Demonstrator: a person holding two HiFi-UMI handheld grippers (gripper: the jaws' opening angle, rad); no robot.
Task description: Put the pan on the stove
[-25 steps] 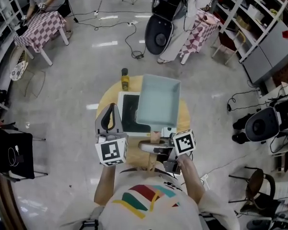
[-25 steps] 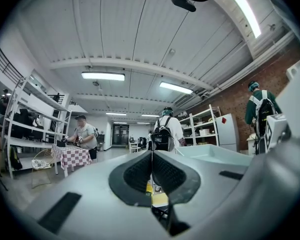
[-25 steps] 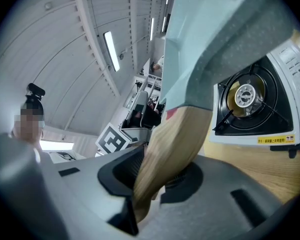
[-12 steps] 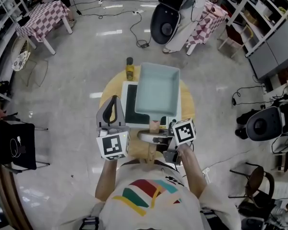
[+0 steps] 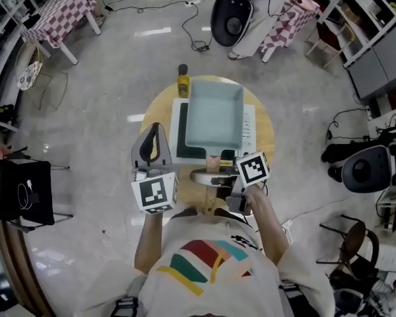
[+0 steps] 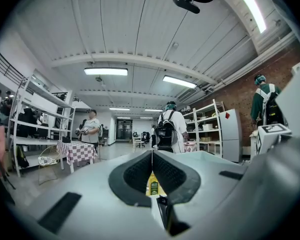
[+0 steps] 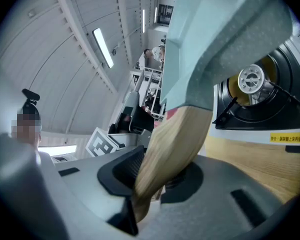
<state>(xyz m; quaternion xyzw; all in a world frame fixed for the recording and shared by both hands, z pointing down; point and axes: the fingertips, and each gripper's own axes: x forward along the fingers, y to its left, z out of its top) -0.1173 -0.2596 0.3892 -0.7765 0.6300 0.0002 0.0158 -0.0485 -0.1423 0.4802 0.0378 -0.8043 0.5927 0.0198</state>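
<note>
A pale green square pan [image 5: 214,117] with a wooden handle [image 5: 214,161] hangs over the white stove [image 5: 250,129] on the round wooden table [image 5: 264,152]. My right gripper [image 5: 211,176] is shut on the handle at the table's near edge. In the right gripper view the handle [image 7: 175,144] runs between the jaws of my right gripper [image 7: 150,179], and the pan's underside [image 7: 225,29] is lifted above the black burner [image 7: 270,84]. My left gripper [image 5: 154,129] is shut and holds nothing, left of the stove. The left gripper view shows the shut left gripper [image 6: 152,156].
A yellow bottle [image 5: 183,81] stands at the table's far edge, also seen past the left jaws as the bottle [image 6: 152,184]. Checked-cloth tables [image 5: 59,20], shelving, chairs and cables on the floor surround the table. People stand in the background [image 6: 171,129].
The pan, still gripped by its handle, now sits more squarely over the stove. The left gripper stays shut beside it.
</note>
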